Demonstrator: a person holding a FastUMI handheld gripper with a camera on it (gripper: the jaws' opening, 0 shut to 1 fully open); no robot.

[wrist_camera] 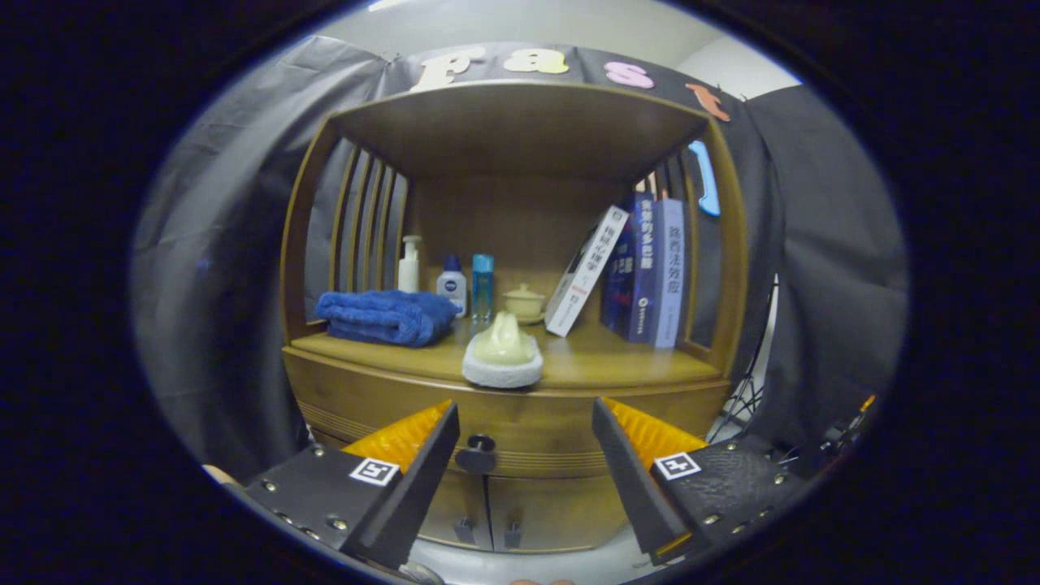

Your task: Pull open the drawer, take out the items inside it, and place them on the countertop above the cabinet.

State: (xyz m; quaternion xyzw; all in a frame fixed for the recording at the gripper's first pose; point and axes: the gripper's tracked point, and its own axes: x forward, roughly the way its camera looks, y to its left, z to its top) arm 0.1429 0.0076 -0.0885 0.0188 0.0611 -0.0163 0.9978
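- Gripper (524,414) spread wide, holding nothing, both fingers clear of the wooden cabinet (512,406).
- Drawer (520,422) closed, flush in the cabinet's front band under the countertop (609,366).
- Dark round drawer knob (478,452) between the fingers, closer to the left finger (406,455), at about 7 o'clock from the gripper's midpoint; not touched.
- Right finger (642,463) well apart from the knob, at about 4 o'clock from the midpoint.
- Two small door handles (487,532) below the knob, at 6 o'clock, on the cabinet's lower doors.
- Drawer contents hidden behind the closed front.
- On the countertop, at 12 o'clock beyond the fingers: pale green lidded piece on a white round pad (502,357), near the front edge.
- Folded blue towel (386,317) at 10 o'clock on the countertop's left part.
- Behind the towel, along the back: white pump bottle (409,264), white bottle with blue cap (452,284), slim blue bottle (482,284), then a small cream lidded cup (524,302).
- At 1 o'clock: white book (587,272) leaning right against upright blue books (646,272).
- Slatted sides and a wooden top shelf (520,130) framing the open compartment above the countertop.
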